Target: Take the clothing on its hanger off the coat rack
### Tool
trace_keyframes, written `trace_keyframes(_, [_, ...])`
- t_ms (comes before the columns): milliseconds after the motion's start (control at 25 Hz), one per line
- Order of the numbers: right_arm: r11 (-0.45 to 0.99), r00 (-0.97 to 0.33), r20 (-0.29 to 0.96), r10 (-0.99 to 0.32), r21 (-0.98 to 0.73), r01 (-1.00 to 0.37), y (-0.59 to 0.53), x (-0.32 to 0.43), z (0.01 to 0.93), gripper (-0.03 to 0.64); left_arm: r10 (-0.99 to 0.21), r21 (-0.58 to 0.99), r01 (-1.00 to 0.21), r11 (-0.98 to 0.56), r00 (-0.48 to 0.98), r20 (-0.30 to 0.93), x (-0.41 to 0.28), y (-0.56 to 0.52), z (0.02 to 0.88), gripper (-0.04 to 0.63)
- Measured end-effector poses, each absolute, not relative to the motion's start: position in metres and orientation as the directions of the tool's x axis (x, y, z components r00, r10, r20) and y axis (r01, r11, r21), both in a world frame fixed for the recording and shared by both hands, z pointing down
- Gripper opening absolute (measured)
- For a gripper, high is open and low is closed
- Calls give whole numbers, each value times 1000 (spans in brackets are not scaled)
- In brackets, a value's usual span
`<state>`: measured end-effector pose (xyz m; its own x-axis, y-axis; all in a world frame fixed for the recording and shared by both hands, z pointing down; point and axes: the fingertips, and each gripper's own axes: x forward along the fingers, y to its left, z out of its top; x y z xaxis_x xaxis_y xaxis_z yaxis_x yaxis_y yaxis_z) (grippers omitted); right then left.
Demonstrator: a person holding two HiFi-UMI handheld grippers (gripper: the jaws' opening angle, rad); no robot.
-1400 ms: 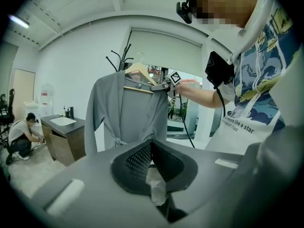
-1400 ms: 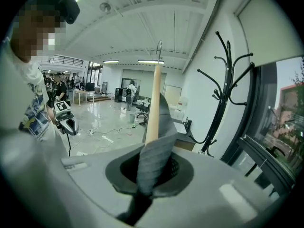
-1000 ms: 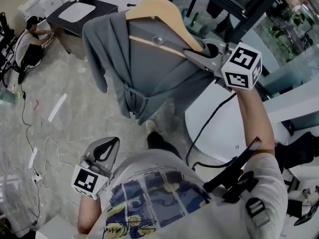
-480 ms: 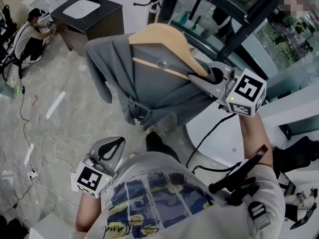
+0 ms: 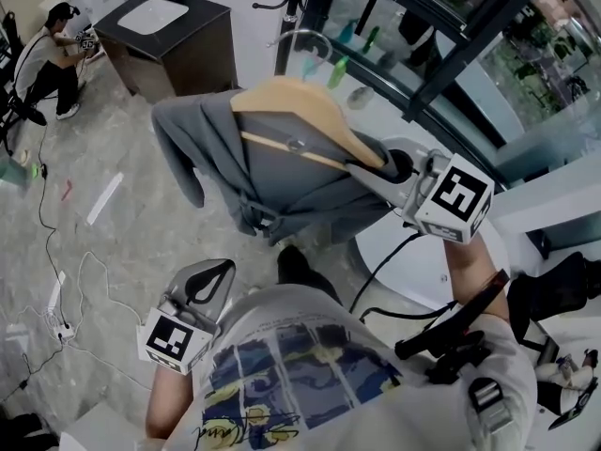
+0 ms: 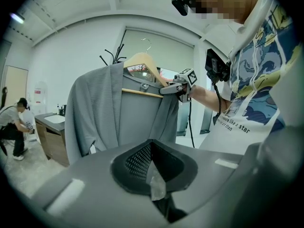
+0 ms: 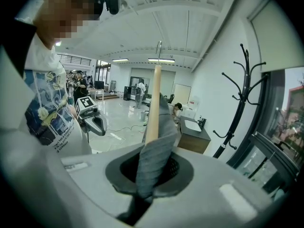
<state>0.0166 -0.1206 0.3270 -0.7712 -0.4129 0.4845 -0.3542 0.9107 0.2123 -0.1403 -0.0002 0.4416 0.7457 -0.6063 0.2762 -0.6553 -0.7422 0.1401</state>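
Observation:
A grey garment (image 5: 272, 172) hangs on a wooden hanger (image 5: 305, 111) in mid-air in front of me. My right gripper (image 5: 368, 172) is shut on the hanger's right end, with the garment's shoulder cloth caught in the same grip; in the right gripper view that cloth (image 7: 152, 160) fills the jaws and the wood rises above it. The hanger's metal hook (image 6: 147, 44) touches nothing. The black coat rack (image 7: 244, 99) stands apart, by the window. My left gripper (image 5: 218, 269) hangs low at my left side, shut and holding nothing.
A dark vanity cabinet with a white sink (image 5: 174, 36) stands at the back. A person crouches at the far left (image 5: 42, 59). Cables and a power strip (image 5: 56, 327) lie on the marble floor. A glass wall (image 5: 470, 54) runs along the right.
The hanger with the garment sits a little lower and further from the rack, still in the right gripper. More of the rack and the room shows above it. The left gripper has barely moved.

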Motion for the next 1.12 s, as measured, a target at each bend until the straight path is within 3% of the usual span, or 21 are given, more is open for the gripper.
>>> trace_keyframes(1120, [939,-782,519,-345,195,-284,-88,-14,341,9,-623,131,-675,-726,726,290,-155,-6,440,2])
